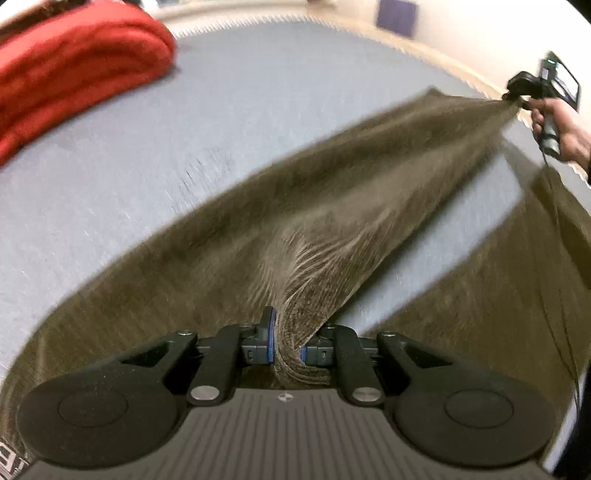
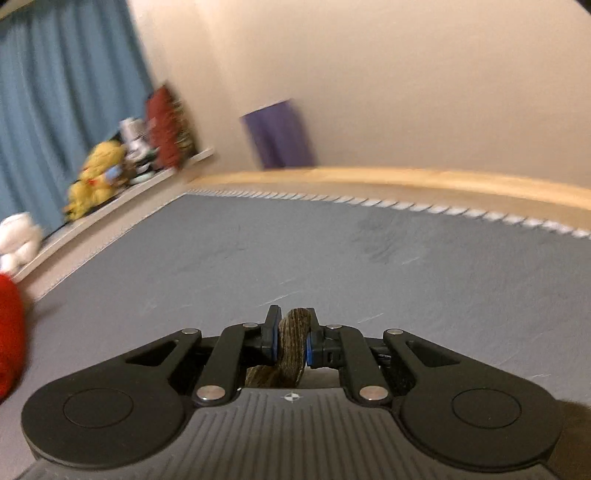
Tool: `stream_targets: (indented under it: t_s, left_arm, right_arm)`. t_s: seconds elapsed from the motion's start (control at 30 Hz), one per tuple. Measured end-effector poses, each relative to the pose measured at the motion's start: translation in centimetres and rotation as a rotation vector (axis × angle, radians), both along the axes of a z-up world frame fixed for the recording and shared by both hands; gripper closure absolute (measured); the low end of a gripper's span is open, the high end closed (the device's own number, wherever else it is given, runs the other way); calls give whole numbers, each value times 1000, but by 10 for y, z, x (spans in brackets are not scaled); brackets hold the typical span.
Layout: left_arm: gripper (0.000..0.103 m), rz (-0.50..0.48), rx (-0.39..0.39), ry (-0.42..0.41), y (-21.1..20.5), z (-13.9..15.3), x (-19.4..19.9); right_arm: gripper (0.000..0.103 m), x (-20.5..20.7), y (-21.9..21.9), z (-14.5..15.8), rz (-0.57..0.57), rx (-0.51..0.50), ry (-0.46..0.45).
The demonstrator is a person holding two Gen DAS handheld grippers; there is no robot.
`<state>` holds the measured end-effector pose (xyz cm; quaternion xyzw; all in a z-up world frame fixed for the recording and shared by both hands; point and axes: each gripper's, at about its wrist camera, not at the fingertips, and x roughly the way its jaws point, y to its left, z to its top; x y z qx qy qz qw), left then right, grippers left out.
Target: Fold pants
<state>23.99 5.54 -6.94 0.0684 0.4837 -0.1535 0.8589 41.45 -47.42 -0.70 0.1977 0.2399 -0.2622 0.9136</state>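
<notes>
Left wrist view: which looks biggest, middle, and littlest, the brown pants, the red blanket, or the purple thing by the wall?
1. Pants, stretched across most of the view.
2. Red blanket, partly cut off.
3. Purple thing, smallest, but farthest away and cut off, so its real size is unsure.

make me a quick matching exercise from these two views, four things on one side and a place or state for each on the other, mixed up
Things:
1. pants
2. red blanket
3. purple item
4. yellow plush toy

Places or states:
A. on the ledge by the blue curtain
B. stretched between the left claw and the right claw
C. against the wall
D. bunched on the grey bed

Pairs: 1-B, 2-D, 3-C, 4-A
</notes>
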Motion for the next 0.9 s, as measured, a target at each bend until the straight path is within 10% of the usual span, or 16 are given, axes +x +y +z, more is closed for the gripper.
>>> stream_targets:
  t_s: [0.17, 0.3, 0.4, 0.47, 0.57, 0.9]
  left_arm:
    - [71, -93, 5, 56, -7, -6, -8]
    - [47, -99, -214, -45, 12, 33, -18]
    - [50, -37, -392, -76, 33, 41, -14]
    - [73, 13, -356, -2, 33, 15, -3]
    - [78, 81, -139, 91, 24, -31, 5]
    - [76, 256, -265, -118, 41, 64, -71]
  right_arm:
    - [87, -2, -25, -65, -90, 142, 309]
    - [72, -22, -22, -55, -154, 63, 248]
    - [68, -43, -18, -34, -105, 74, 152]
    - [67, -58, -5, -16, -36, 72, 82]
    - [67, -90, 12, 8, 79, 85, 3]
    - [49, -202, 106, 151, 463, 100, -255]
